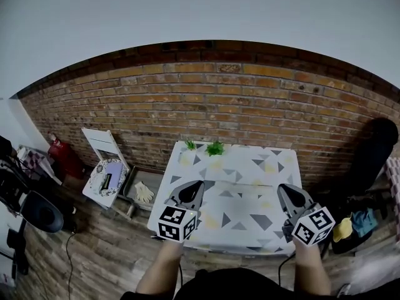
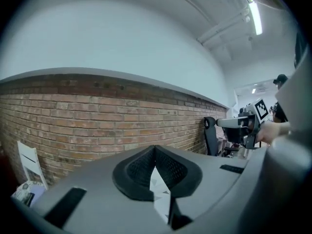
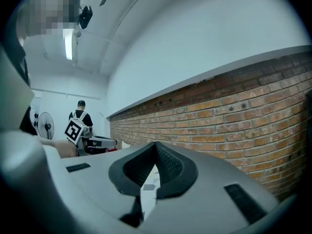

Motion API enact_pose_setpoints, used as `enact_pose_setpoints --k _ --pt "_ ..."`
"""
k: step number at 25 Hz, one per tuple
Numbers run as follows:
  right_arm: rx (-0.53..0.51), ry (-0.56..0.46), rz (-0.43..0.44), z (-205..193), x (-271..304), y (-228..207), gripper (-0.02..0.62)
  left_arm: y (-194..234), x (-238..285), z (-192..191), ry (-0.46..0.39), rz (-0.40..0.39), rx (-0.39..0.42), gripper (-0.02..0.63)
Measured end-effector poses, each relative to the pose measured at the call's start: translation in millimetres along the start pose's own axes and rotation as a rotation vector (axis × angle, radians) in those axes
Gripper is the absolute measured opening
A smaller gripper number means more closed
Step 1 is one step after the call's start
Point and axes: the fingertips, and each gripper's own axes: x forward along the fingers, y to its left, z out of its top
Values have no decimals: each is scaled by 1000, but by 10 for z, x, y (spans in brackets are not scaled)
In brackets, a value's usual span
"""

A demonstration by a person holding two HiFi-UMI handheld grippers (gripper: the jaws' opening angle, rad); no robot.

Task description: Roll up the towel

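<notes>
The white towel printed with grey and yellow triangles [image 1: 240,214] is spread from the foot of the red brick wall [image 1: 206,99] out toward the person. Its far edge ends at two small green plants [image 1: 214,147] against the wall. The left gripper [image 1: 195,184] and right gripper [image 1: 281,187] are each clamped shut on the towel, and a straight cloth edge stretches between their tips. Patterned fabric shows in the slit below each pair of closed jaws.

Along the wall to the left, a strip of wooden floor [image 1: 100,249] lies open, holding a pale glove [image 1: 144,192], then a white folding chair [image 1: 100,144]. To the right, a black office chair [image 1: 374,152] stands near the towel's edge.

Each gripper's cube [image 1: 177,224] bears black-and-white square markers.
</notes>
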Motion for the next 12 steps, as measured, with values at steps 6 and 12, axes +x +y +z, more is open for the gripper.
enact_pose_setpoints --k 6,12 --pt "13 25 21 -134 11 -60 15 -67 104 -39 -2 -2 -33 18" --pt "4 29 35 -162 -11 -87 15 -156 169 -20 -9 -8 -28 18"
